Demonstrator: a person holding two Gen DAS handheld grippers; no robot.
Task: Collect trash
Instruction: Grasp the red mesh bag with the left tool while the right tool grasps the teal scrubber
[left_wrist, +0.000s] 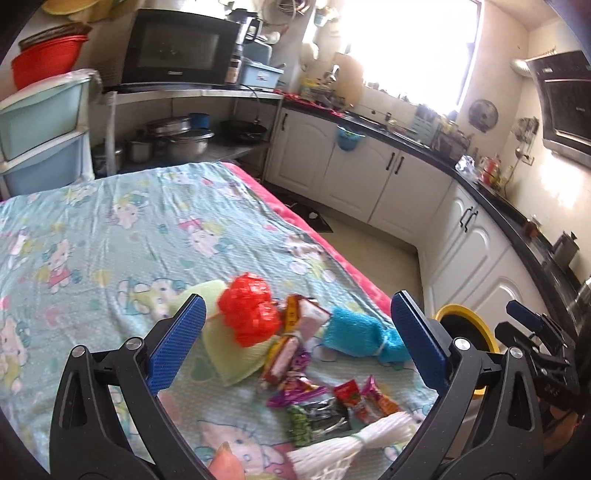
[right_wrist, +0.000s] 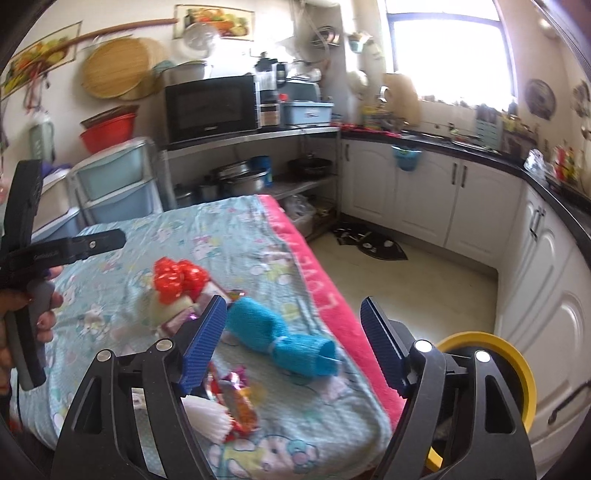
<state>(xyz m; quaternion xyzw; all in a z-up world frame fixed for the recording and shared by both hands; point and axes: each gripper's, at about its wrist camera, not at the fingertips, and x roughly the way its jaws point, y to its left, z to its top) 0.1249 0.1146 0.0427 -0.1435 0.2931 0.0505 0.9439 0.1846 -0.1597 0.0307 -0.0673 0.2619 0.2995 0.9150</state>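
Trash lies in a heap on the cartoon-print tablecloth (left_wrist: 129, 229): a red foam net (left_wrist: 249, 314), a pale green foam sleeve (left_wrist: 225, 354), a blue foam net (left_wrist: 358, 336), a white foam net (left_wrist: 351, 446) and several snack wrappers (left_wrist: 354, 398). My left gripper (left_wrist: 299, 339) hangs open above the heap, with nothing between its pads. My right gripper (right_wrist: 293, 345) is open too, above the blue foam net (right_wrist: 284, 339) near the table's pink edge and not touching it. The red foam net (right_wrist: 177, 280) lies farther back. A yellow-rimmed bin (right_wrist: 491, 369) stands on the floor just right of the table.
A person's hand (right_wrist: 37, 321) holds the left gripper's handle at the left edge of the right wrist view. White cabinets (left_wrist: 388, 184) under a dark counter run along the right. Shelves with a microwave (left_wrist: 181, 48), pots and plastic drawers stand behind the table. A dark mat (right_wrist: 373, 247) lies on the floor.
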